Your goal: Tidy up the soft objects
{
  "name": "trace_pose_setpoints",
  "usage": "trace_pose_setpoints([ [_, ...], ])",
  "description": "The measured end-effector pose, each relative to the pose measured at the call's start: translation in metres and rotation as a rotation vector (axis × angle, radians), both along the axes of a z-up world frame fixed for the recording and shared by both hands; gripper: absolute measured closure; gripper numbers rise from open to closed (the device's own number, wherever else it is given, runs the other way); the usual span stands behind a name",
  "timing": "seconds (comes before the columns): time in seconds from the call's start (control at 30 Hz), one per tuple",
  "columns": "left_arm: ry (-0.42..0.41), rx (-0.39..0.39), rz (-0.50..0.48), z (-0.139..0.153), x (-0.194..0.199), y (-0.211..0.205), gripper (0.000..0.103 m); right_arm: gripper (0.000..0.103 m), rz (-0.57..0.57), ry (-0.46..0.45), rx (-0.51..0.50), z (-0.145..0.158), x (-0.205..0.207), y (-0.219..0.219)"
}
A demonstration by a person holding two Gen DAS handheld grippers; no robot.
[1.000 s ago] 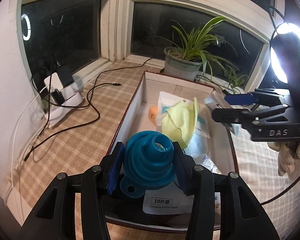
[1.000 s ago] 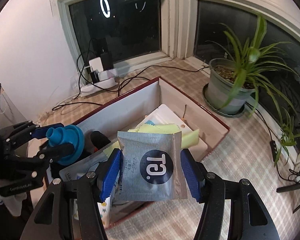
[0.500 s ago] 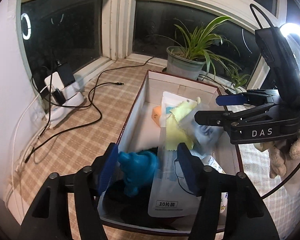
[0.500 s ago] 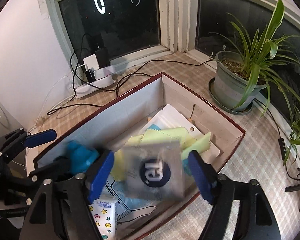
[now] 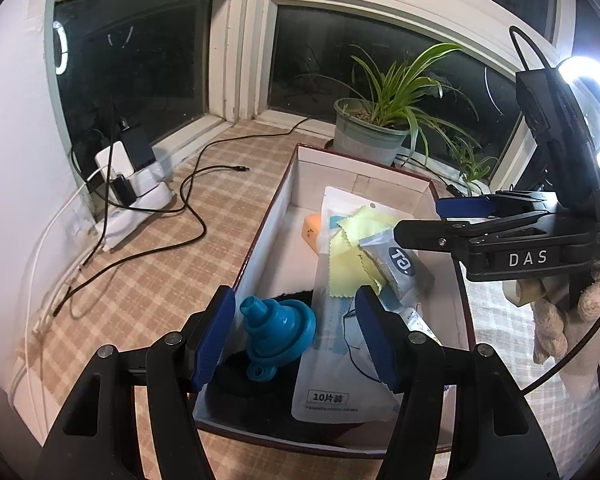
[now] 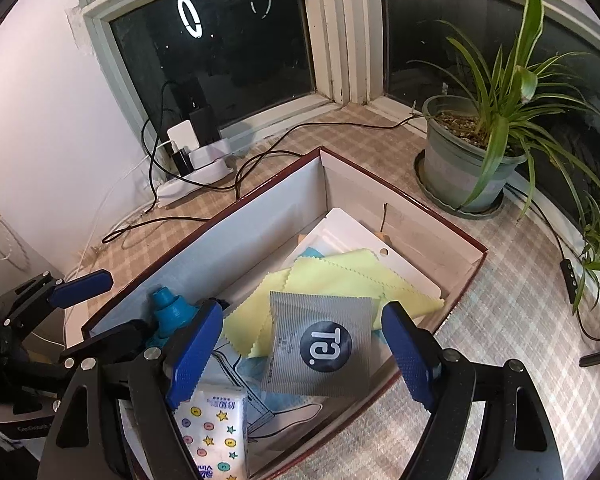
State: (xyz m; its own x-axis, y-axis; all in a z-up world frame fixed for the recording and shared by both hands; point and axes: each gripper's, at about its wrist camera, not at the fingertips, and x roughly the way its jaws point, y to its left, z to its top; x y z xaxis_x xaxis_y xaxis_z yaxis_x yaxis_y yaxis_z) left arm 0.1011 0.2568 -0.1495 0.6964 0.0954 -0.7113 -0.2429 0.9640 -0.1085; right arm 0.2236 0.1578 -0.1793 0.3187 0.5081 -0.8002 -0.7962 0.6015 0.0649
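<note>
Left wrist view: the left gripper [image 5: 296, 338] has its fingers released and spread wide, with the blue funnel [image 5: 278, 330] lying between them but touching neither pad. The funnel rests inside the box [image 5: 260, 236] at the near end, on a dark cloth [image 5: 260, 384], tilted so that its spout points up and to the left and its hanging tab faces the camera. Right wrist view: the right gripper [image 6: 304, 354] is likewise released, fingers apart, and the grey sachet [image 6: 320, 344] lies flat between them on the yellow cloth [image 6: 340, 284] and a white pouch [image 6: 364, 236], clear of both pads. A tissue pack [image 6: 216, 428] sits at the near edge of the box under the left finger of this gripper. Both objects appear deposited in the box, which stands on the checked desk [image 5: 148, 272] beside a potted plant [image 6: 472, 160]. Governing relation: each gripper stands directly over and behind its own object, so the next move is judged to be a straight withdrawal up and back along the finger axis. The funnel lies nearer the left finger than the right; a sideways drift could tip it.
</note>
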Motion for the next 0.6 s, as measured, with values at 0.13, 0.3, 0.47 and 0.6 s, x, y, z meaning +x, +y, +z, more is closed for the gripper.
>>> trace_pose_setpoints([
  [0.13,-0.008,0.001,0.001,0.005,-0.004,-0.004,0.041,0.025,-0.005,-0.003,0.003,0.003,-0.003,-0.008],
  [0.3,-0.021,0.008,0.001,0.012,-0.009,-0.011,0.041,0.025,-0.015,-0.011,0.018,0.011,-0.008,-0.021],
  [0.47,-0.035,0.011,0.003,0.021,-0.015,-0.021,0.041,0.025,-0.021,-0.022,0.036,0.021,-0.015,-0.036],
  [0.6,-0.043,0.012,0.008,0.029,-0.023,-0.032,0.041,0.025,-0.031,-0.029,0.060,0.030,-0.026,-0.055],
])
